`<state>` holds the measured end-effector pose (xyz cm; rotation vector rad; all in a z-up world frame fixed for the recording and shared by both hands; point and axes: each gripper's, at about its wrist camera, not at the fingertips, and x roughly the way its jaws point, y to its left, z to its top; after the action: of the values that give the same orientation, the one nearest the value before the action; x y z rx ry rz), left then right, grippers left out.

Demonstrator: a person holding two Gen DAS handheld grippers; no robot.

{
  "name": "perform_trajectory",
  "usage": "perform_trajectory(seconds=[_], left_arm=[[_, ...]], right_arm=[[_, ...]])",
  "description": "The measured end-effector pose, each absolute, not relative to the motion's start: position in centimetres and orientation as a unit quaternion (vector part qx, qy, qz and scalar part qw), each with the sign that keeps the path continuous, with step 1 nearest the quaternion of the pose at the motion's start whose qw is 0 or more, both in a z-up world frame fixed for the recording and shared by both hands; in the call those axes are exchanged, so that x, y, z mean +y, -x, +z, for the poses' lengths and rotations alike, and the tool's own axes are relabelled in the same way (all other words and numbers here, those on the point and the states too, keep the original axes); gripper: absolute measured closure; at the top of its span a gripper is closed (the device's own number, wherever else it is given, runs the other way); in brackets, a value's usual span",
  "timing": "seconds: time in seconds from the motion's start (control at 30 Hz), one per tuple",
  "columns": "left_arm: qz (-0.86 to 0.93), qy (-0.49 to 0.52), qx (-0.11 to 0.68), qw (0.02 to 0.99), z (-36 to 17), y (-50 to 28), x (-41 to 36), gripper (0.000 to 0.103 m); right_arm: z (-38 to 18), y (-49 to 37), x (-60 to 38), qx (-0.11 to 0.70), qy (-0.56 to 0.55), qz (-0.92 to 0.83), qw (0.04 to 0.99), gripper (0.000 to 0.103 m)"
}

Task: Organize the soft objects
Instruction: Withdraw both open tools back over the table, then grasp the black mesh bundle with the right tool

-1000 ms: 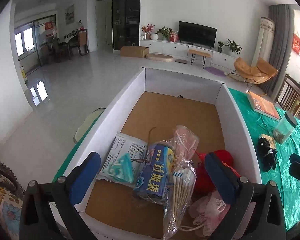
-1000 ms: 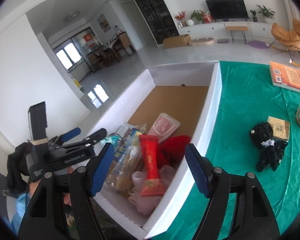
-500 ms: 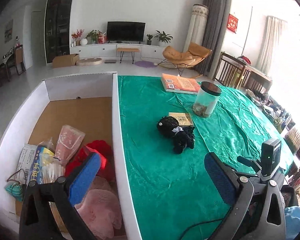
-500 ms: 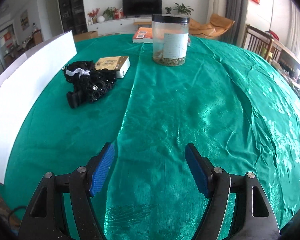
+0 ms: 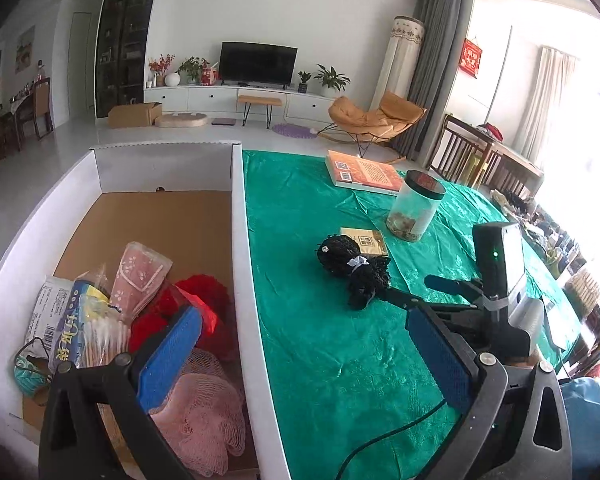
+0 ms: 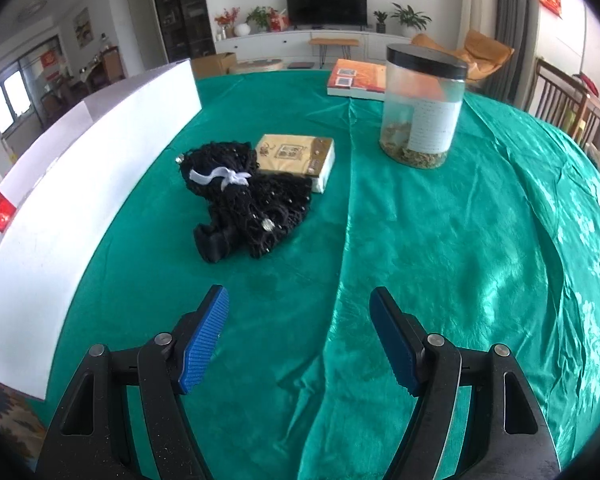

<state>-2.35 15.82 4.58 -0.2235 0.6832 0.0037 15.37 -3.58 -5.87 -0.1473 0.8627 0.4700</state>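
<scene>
A black knitted doll (image 6: 244, 204) with a white bow lies on the green tablecloth (image 6: 440, 240), also seen from the left wrist as the doll (image 5: 354, 268). My right gripper (image 6: 300, 336) hovers just short of it, jaws wide apart and empty; the left wrist view shows this right gripper (image 5: 416, 290) beside the doll. My left gripper (image 5: 304, 352) is open over the right wall of the white box (image 5: 244, 280), holding nothing. Inside the box lie a pink mesh puff (image 5: 204, 412), red yarn (image 5: 204, 292) and several packets (image 5: 84, 320).
A small yellow box (image 6: 296, 156) touches the doll's far side. A clear jar with a black lid (image 6: 424, 108) and an orange book (image 6: 356, 80) stand further back. The box's white wall (image 6: 80, 168) runs along the left. Wooden chairs line the table's right edge.
The right gripper left the box, swung over the table and came down closer to the doll. The left gripper turned from the box toward the table, then held still. Both stayed open.
</scene>
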Motion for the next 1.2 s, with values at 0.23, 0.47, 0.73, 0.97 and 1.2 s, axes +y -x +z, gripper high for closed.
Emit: perform_trajectory(seconds=[0.23,0.47,0.73,0.97,1.2], left_arm=[[0.013,0.101,0.346,0.933,4.2,2.5,16.3,0.000],[-0.011,0.107,0.353,0.929,3.7,1.3,14.8,0.000],[-0.056,0.082,0.367,0.925,3.5,-0.2,10.1,0.000],[-0.076,0.053,0.388,0.917,3.2,-1.4,6.5,0.000],[-0.085,0.033,0.439,0.894,1.5,-3.6,4.2,0.000]], right_arm=[[-8.0,-21.1,6.2,0.453,0.170,0.257,0.837,0.027],[-8.2,-18.8,2.1,0.438,0.130,0.246,0.855,0.081],[-5.2,-16.5,-10.7,0.397,0.075,0.135,0.905,0.081],[-8.3,-21.3,-17.0,0.426,0.061,0.053,0.901,0.042],[-9.7,-20.6,-17.7,0.428,0.050,0.065,0.900,0.027]])
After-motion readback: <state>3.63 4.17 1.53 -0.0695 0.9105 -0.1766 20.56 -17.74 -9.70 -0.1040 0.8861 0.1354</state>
